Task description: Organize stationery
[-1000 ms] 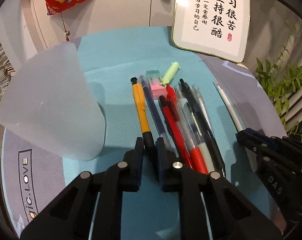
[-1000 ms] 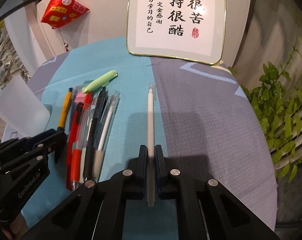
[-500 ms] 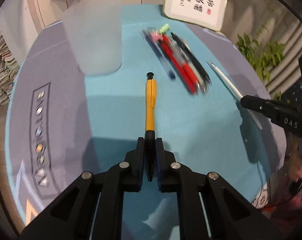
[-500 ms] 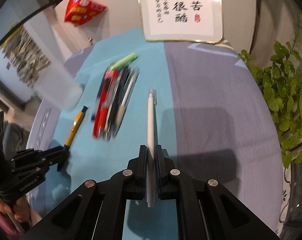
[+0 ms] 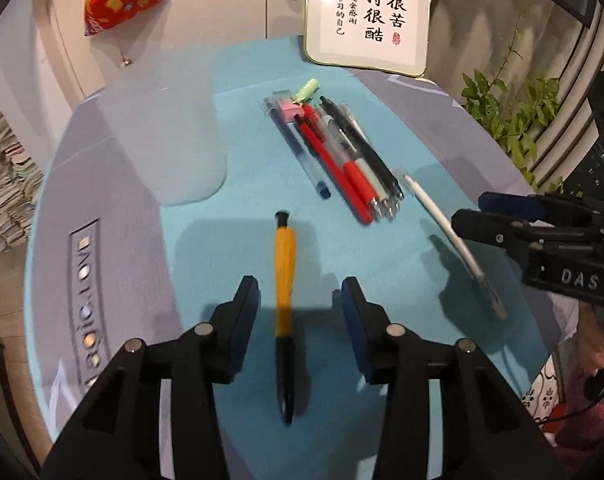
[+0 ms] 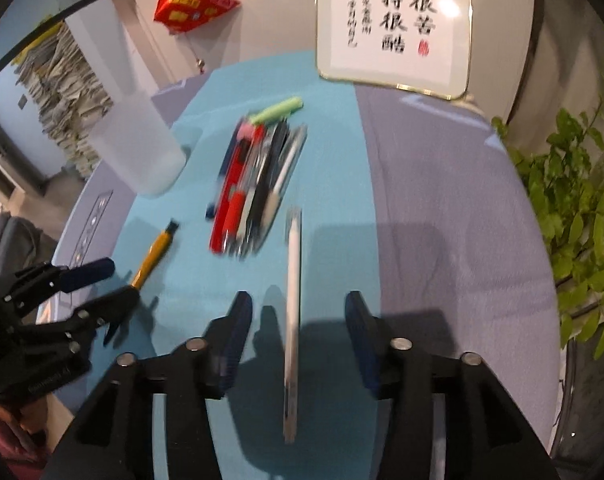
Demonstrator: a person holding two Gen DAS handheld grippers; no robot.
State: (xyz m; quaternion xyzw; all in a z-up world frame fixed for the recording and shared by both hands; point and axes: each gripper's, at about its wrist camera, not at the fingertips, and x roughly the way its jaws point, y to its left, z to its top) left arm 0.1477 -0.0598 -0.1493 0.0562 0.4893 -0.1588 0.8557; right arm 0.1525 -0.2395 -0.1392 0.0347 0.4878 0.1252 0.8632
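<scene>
My left gripper [image 5: 300,300] has its jaws opening; a yellow pen with a black tip [image 5: 284,272] lies loose between them, with a gap on each side, over the teal mat. My right gripper [image 6: 298,312] is also opening, and a white pen [image 6: 293,280] lies free between its pads. A bundle of red, black and clear pens [image 5: 333,152] with a pink eraser and a green highlighter rests further back. A frosted translucent cup [image 5: 166,136] stands at the left. The right gripper [image 5: 469,209] shows at the right edge beside the white pen [image 5: 445,228].
A framed calligraphy sign [image 5: 365,12] leans at the table's back edge. A green plant [image 5: 513,120] grows past the right rim. A red pouch [image 5: 118,0] hangs on the wall. The grey-and-teal mat [image 6: 441,220] covers the round table.
Both grippers were shut on their pens and drew them back from the bundle toward the near side. Now both pairs of jaws have spread and the pens sit loose between them.
</scene>
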